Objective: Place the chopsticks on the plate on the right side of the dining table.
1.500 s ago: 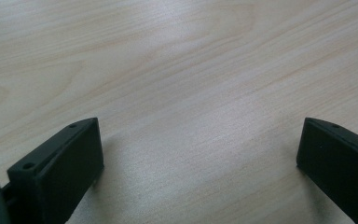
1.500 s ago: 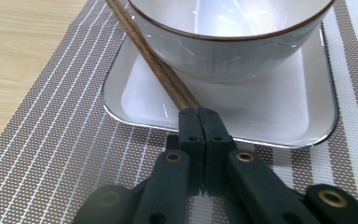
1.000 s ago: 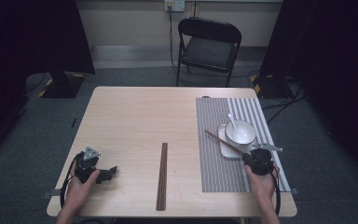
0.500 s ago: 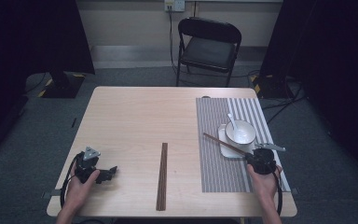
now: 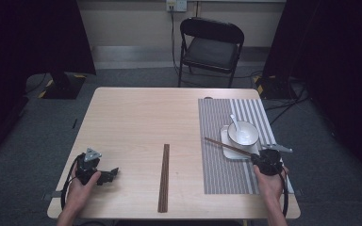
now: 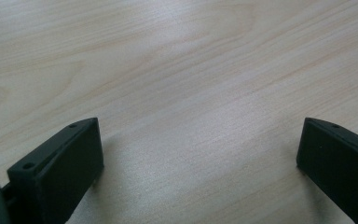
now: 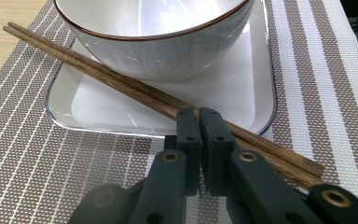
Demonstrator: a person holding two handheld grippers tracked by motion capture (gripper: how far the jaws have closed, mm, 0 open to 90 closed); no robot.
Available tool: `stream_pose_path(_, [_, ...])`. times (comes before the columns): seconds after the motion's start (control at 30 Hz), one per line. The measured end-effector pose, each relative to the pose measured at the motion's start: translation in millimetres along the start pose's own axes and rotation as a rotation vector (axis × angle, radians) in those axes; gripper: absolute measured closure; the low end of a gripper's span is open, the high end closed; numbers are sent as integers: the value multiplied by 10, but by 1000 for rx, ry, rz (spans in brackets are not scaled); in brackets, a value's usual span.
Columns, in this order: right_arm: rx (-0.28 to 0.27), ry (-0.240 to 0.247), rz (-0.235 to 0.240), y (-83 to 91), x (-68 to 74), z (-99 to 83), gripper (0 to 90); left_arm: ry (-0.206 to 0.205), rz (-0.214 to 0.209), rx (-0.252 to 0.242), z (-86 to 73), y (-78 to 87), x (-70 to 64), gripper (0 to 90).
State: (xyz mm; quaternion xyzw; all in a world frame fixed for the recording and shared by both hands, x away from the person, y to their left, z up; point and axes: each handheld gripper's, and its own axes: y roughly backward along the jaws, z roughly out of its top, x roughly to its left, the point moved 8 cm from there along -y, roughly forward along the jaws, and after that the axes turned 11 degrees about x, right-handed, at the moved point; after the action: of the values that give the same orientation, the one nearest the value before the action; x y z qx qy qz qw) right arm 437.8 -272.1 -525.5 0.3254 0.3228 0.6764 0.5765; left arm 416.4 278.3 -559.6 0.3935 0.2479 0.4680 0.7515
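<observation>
Bare wood lay all around the left gripper (image 5: 104,175), whose jaws stood wide apart over the table (image 5: 136,117); the nearest obstacle was the pair of chopsticks (image 5: 164,177) lying mid-table, well apart. The right gripper (image 7: 199,122) had little room: its jaws were pressed together against the second chopsticks (image 7: 121,84), with the plate (image 7: 242,93) rim and bowl (image 7: 158,42) just beyond.

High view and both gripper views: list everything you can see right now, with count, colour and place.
table: one, light wood, centre
placemat: one, grey-and-white striped, table's right side
plate: one, white, square, on placemat
bowl: one, white, on plate
spoon: one, white, in bowl
held chopsticks: pair, brown, over plate's near edge
lying chopsticks: pair, brown, table centre
chair: one, black, behind table
left gripper: black, open, near-left
right gripper: black, shut on held chopsticks
</observation>
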Motion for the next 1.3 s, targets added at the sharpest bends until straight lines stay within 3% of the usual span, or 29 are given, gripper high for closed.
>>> stream_pose_path(1.3, [-13, 0, -36, -70, -160, 72, 783, 0, 0, 0, 0, 0, 0, 0])
